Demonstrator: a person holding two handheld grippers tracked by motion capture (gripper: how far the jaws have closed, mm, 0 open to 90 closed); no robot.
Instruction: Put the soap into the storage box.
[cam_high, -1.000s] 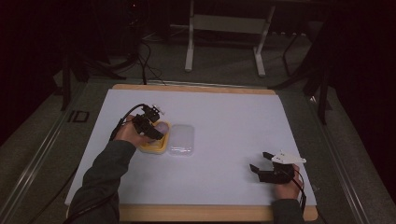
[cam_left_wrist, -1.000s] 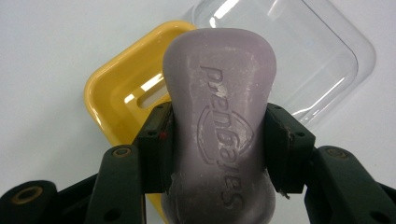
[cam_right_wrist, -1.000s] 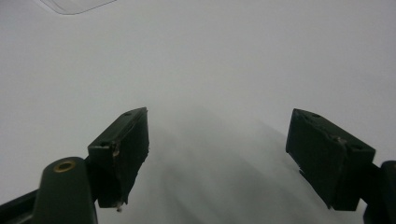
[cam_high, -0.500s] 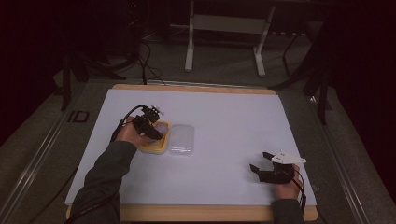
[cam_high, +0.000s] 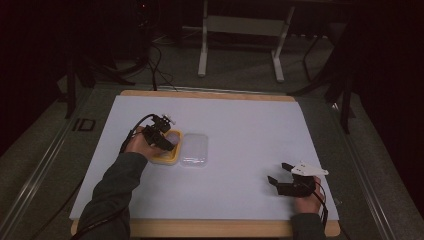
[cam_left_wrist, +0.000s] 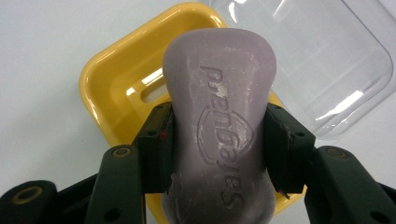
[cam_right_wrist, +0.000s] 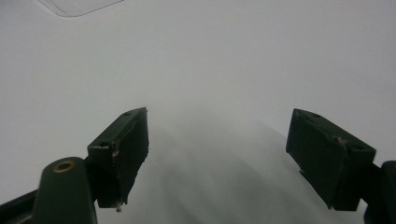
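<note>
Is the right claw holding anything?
No: the right claw is open with bare white table between its jaws.

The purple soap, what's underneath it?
Under the purple soap, gripped by the left gripper, sits the yellow soap dish. The dish's middle is hidden by the soap. A clear lid lies beside it.

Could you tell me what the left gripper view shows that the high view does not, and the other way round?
Left gripper view alone: raised lettering on the purple soap bar, and the left gripper jaws pressed against its two sides, over a slot in the yellow soap dish.

High view alone: the right gripper, jaws open, near the table's front right, and the person's forearms.

Both: the yellow dish with the clear lid lying beside it on the white surface.
</note>
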